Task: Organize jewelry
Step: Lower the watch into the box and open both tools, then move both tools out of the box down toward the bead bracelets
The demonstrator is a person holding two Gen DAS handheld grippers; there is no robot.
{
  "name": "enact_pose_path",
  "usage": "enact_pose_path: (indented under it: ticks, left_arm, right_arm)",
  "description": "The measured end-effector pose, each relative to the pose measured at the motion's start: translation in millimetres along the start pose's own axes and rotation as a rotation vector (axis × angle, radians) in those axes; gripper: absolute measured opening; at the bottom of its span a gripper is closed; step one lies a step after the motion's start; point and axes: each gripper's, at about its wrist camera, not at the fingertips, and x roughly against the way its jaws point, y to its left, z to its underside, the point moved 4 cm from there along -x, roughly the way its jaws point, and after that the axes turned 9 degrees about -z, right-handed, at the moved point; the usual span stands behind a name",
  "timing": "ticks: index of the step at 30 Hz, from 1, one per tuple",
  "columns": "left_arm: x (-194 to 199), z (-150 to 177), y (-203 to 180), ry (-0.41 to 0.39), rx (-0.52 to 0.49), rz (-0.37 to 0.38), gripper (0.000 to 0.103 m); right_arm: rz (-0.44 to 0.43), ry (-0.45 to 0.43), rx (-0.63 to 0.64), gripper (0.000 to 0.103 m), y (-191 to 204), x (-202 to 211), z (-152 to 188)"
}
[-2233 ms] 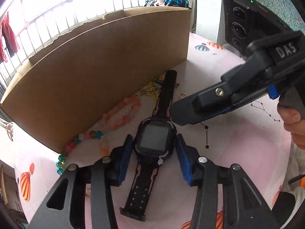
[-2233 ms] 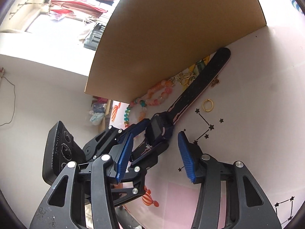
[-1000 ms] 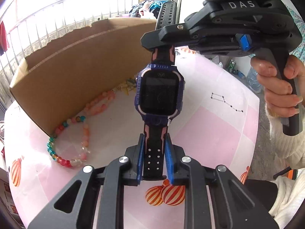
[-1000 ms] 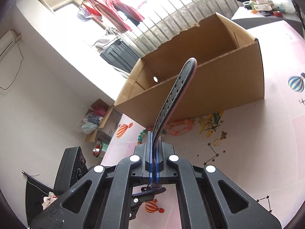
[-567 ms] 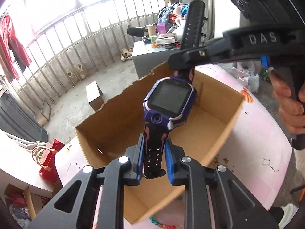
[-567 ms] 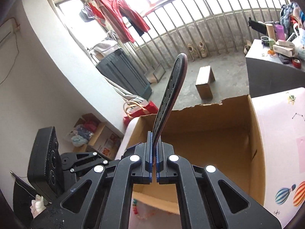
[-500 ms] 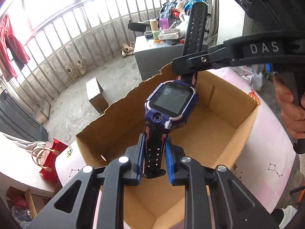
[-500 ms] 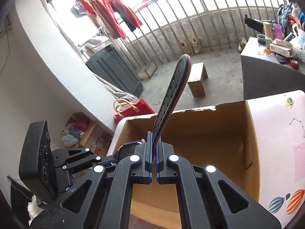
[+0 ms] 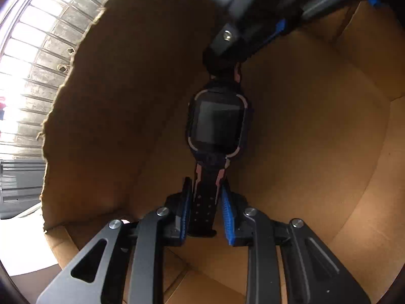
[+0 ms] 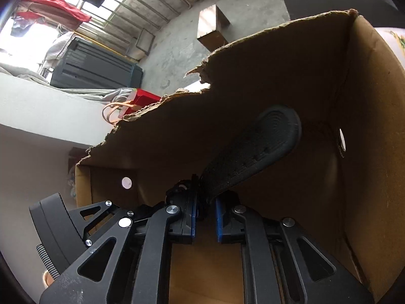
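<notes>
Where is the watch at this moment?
The watch hangs inside the cardboard box, in the middle of the left wrist view. One strap is between the left gripper's opening jaws, the other at the right gripper, also opening.

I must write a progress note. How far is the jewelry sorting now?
Done: the watch is carried inside the cardboard box. In hand: both hand-held grippers are opening around its strap, the left hand-held gripper at the near end and the right hand-held gripper at the far end; a gap shows beside the pads. Left: withdrawing both. No other jewelry is in view.
</notes>
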Motion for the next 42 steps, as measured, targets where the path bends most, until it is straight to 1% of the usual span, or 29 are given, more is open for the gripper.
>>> enact_pose_path:
  ticks: [1, 2, 3, 5, 7, 8, 10, 12, 13, 14, 15, 17, 18, 20, 21, 22, 24, 26, 29, 30, 31, 32, 33, 34, 36, 37, 39, 40, 42]
  left_arm:
    - [0, -2, -2, -0.001, -0.01, -0.005, 0.024]
    - [0, -3, -2, -0.001, -0.009, -0.013, 0.027]
    - [1, -3, -2, -0.004, -0.001, -0.021, 0.031]
    - [2, -2, -1, 0.003, 0.018, -0.034, 0.038]
    - [7, -3, -5, -0.02, 0.009, -0.059, 0.04]
    - [10, -4, -7, -0.038, 0.003, -0.065, 0.041]
    - [14, -7, -12, -0.065, -0.025, -0.109, 0.042]
    - [15, -10, -19, -0.066, -0.048, -0.142, 0.042]
    - [16, -12, -23, -0.071, -0.05, -0.135, 0.042]
    - [17, -14, -28, -0.073, -0.062, -0.132, 0.042]
    - [18, -17, -32, -0.083, -0.077, -0.142, 0.042]
    - [19, -22, -36, -0.088, -0.092, -0.176, 0.044]
    - [17, -26, -38, -0.077, -0.1, -0.206, 0.044]
    - [18, -35, -47, -0.086, -0.127, -0.263, 0.044]
    - [18, -39, -49, -0.101, -0.136, -0.273, 0.044]
    - [18, -42, -51, -0.096, -0.135, -0.281, 0.044]
    - [17, -48, -53, -0.089, -0.103, -0.256, 0.044]
    - [18, -51, -58, -0.096, -0.109, -0.271, 0.044]
    - [23, -50, -61, -0.081, -0.076, -0.254, 0.044]
    - [23, -49, -55, -0.078, -0.064, -0.248, 0.044]
    - [30, -57, -36, -0.084, -0.053, -0.24, 0.044]
    - [39, -55, -36, -0.1, -0.043, -0.236, 0.044]
    - [52, -52, -35, -0.135, -0.034, -0.229, 0.044]
    - [66, -48, -32, -0.173, -0.01, -0.24, 0.044]
    - [103, -26, -24, -0.266, 0.097, -0.263, 0.044]
    - [129, -12, -25, -0.348, 0.156, -0.255, 0.044]
    - [182, 26, -35, -0.537, 0.25, -0.13, 0.044]
    - [204, 47, -42, -0.61, 0.299, -0.069, 0.044]
    - [234, 88, -62, -0.702, 0.362, 0.041, 0.044]
  right_arm:
    - [0.035, -0.001, -0.008, 0.02, -1, 1, -2]
    - [0.06, 0.0, -0.011, 0.026, -1, 2, -3]
    - [0.063, 0.003, -0.004, 0.026, -1, 2, -4]
    - [0.074, 0.008, -0.003, 0.026, 1, 2, -2]
    - [0.107, -0.007, 0.021, 0.026, 5, 8, 1]
    - [0.129, -0.022, 0.047, 0.026, 8, 13, 2]
    - [0.183, -0.07, 0.118, 0.031, 12, 26, 1]
    - [0.249, -0.112, 0.237, 0.032, 25, 45, 10]
    - [0.269, -0.136, 0.288, 0.032, 31, 55, 15]
    - [0.284, -0.154, 0.326, 0.036, 36, 64, 20]
    - [0.294, -0.175, 0.351, 0.04, 39, 74, 25]
    - [0.321, -0.218, 0.389, 0.041, 42, 85, 32]
    - [0.327, -0.22, 0.403, 0.041, 42, 87, 34]
    - [0.298, -0.235, 0.429, 0.041, 41, 88, 39]
    - [0.291, -0.242, 0.437, 0.041, 39, 88, 41]
    - [0.295, -0.244, 0.44, 0.041, 36, 88, 41]
    - [0.288, -0.241, 0.438, 0.041, 32, 89, 43]
    - [0.275, -0.239, 0.425, 0.041, 29, 88, 38]
    - [0.265, -0.248, 0.429, 0.041, 34, 89, 39]
    - [0.257, -0.259, 0.431, 0.041, 35, 90, 40]
    - [0.247, -0.268, 0.434, 0.041, 37, 93, 43]
    - [0.237, -0.279, 0.443, 0.041, 39, 96, 47]
    - [0.228, -0.29, 0.458, 0.041, 42, 101, 52]
    - [0.218, -0.309, 0.476, 0.041, 46, 108, 59]
    - [0.185, -0.348, 0.523, 0.041, 55, 125, 78]
    - [0.154, -0.376, 0.549, 0.041, 59, 135, 91]
    - [0.09, -0.416, 0.602, 0.041, 65, 153, 119]
    - [0.055, -0.437, 0.624, 0.041, 68, 161, 133]
    - [0.005, -0.451, 0.672, 0.041, 71, 171, 163]
